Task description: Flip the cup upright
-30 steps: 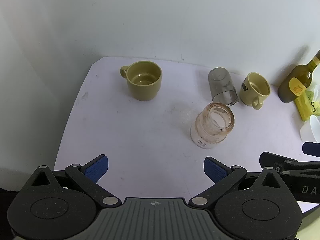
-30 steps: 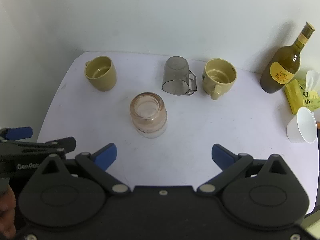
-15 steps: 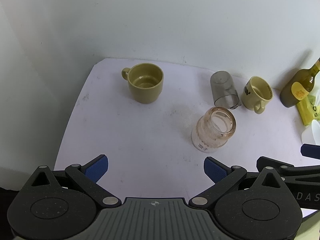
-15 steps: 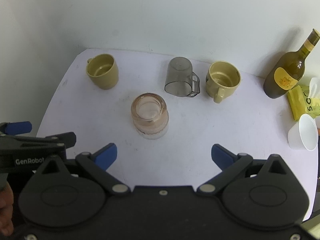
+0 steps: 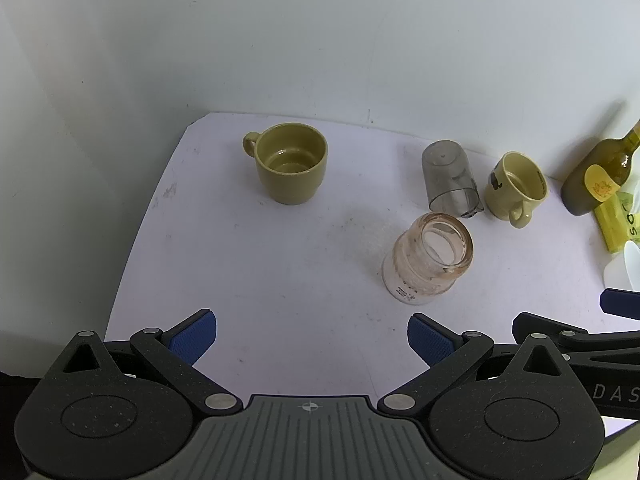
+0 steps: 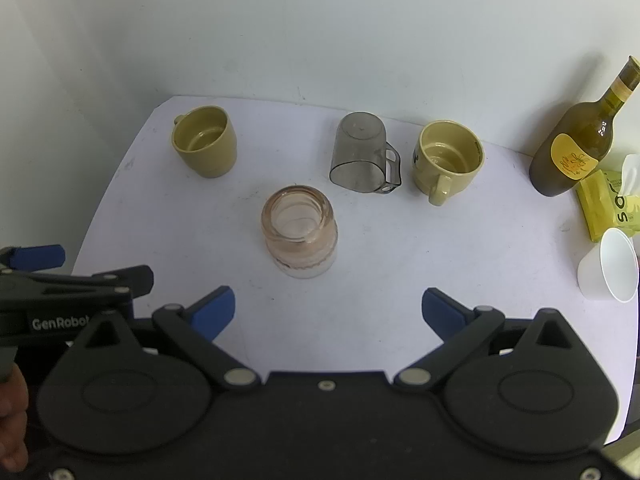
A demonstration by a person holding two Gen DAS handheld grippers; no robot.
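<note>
2 olive mugs (image 6: 206, 142) (image 6: 450, 160); glass jar (image 6: 300, 236); wine bottle (image 6: 576, 140); white cup (image 6: 608, 276).

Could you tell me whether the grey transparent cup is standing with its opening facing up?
No, the grey transparent cup stands upside down, closed base on top and wide rim on the white table.

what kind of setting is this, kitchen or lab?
Looks like a staged tabletop rig, not a kitchen: a white table against bare white walls, with mixed props on it, such as an upside-down grey cup and a wine bottle.

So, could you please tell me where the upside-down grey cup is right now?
The grey cup stands mouth-down near the table's back edge in the right wrist view, between the two olive mugs, closer to the right mug, behind the glass jar.
</note>
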